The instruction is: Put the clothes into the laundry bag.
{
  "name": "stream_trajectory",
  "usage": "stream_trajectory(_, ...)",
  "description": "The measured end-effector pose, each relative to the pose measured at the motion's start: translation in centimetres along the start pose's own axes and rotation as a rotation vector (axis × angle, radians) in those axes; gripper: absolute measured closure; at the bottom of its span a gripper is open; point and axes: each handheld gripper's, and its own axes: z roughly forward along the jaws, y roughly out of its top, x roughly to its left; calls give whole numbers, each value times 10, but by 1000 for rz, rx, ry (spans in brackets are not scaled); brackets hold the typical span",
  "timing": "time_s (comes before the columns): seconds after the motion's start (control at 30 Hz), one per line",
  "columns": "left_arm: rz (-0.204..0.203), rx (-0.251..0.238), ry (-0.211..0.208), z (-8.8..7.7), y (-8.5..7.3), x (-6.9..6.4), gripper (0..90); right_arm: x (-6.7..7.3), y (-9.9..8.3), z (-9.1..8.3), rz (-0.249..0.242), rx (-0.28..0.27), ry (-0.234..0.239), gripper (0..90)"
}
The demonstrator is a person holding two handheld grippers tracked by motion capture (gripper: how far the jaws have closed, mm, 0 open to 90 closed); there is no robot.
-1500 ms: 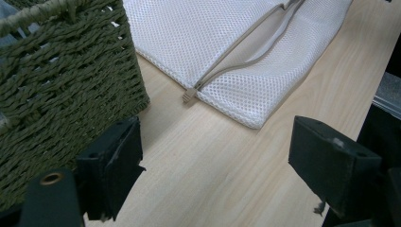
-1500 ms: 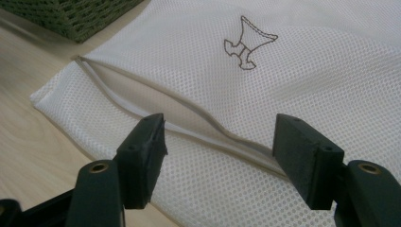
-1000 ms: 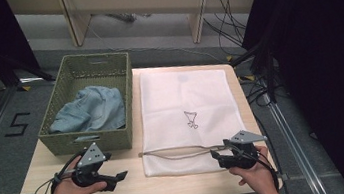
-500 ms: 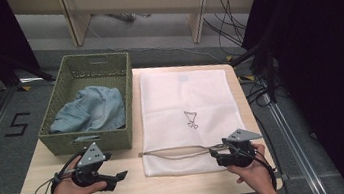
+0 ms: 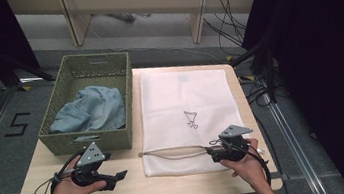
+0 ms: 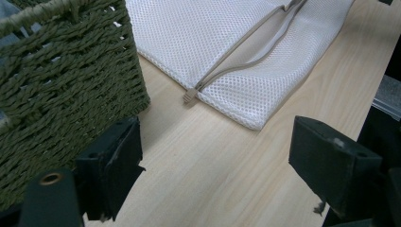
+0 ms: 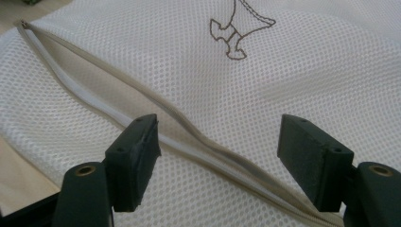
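Pale wooden worktop (image 5: 136, 187): white mesh laundry bag (image 5: 185, 100), zip (image 5: 174, 151) open along its near edge. Right gripper (image 5: 213, 152), fingers just opened, straddles the zip; left gripper (image 5: 120, 176) waits open. Next, likely lifting one lip.

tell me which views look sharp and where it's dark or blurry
High view: soft overall, table evenly lit, surroundings dark. Left gripper view: mesh bag and basket crisp, jaws slightly blurred. Right gripper view: bright, zipper sharp, mesh softens toward the top.
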Motion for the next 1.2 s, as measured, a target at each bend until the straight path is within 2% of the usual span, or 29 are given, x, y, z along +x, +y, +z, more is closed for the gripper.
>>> stream_trajectory(0.03, -2, 0, 2, 0, 0, 0, 178, -2, 3, 5, -42, 9, 4, 311)
stream_trajectory(0.07, -25, 0, 8, 0, 0, -1, 178, 0, 3, 7, -24, 20, 8, 313)
stream_trajectory(0.2, -2, 1, 7, -1, 0, 0, 178, 3, 7, 18, -56, 34, 14, 317)
stream_trajectory(0.27, -10, 0, 4, -1, 0, -1, 178, 5, 10, 24, -78, 31, 18, 319)
stream_trajectory(0.37, -14, 0, 4, 0, 0, -1, 178, 8, 13, 32, -114, 60, 29, 325)
stream_trajectory(0.4, 5, 15, 3, -2, 1, 1, 178, 10, 13, 34, -121, 70, 30, 328)
stream_trajectory(0.43, 5, 15, 3, -2, 1, 1, 178, 11, 14, 39, -147, 73, 24, 330)
stream_trajectory(0.53, -8, 3, 7, -1, 0, -1, 178, 14, 15, 44, -165, 104, 29, 335)
stream_trajectory(0.6, -12, -1, 9, -1, 0, -1, 178, 14, 17, 50, -185, 123, 6, 352)
stream_trajectory(0.67, 5, 5, 6, -2, 0, 1, 178, 14, 18, 53, -186, 130, -6, 374)
stream_trajectory(0.7, -14, -2, 9, -1, 0, -1, 178, 14, 19, 54, -176, 133, -10, 394)
stream_trajectory(0.73, -16, -1, 10, -1, 0, -1, 178, 12, 19, 55, -193, 134, -6, 411)
stream_trajectory(0.83, -8, -4, 5, -1, 0, 0, 178, 12, 19, 57, -198, 143, 3, 471)
stream_trajectory(0.87, -20, -4, 5, -1, 0, -1, 178, 13, 19, 57, -202, 141, 4, 483)
stream_trajectory(1.0, -1, 4, -1, -2, 1, 0, 178, 12, 20, 58, -198, 139, 1, 501)
stream_trajectory(1.03, -8, -18, 8, -2, 2, 0, 177, 10, 20, 58, -201, 144, 5, 518)
stream_trajectory(1.13, 1, -7, 22, -5, 2, 2, 177, 8, 19, 58, -197, 142, 13, 622)
stream_trajectory(1.17, 20, -4, 17, -6, 3, 4, 176, 7, 20, 57, -191, 137, 15, 661)
stream_trajectory(1.2, 20, -4, 17, -6, 3, 4, 175, 7, 21, 56, -192, 126, 0, 697)
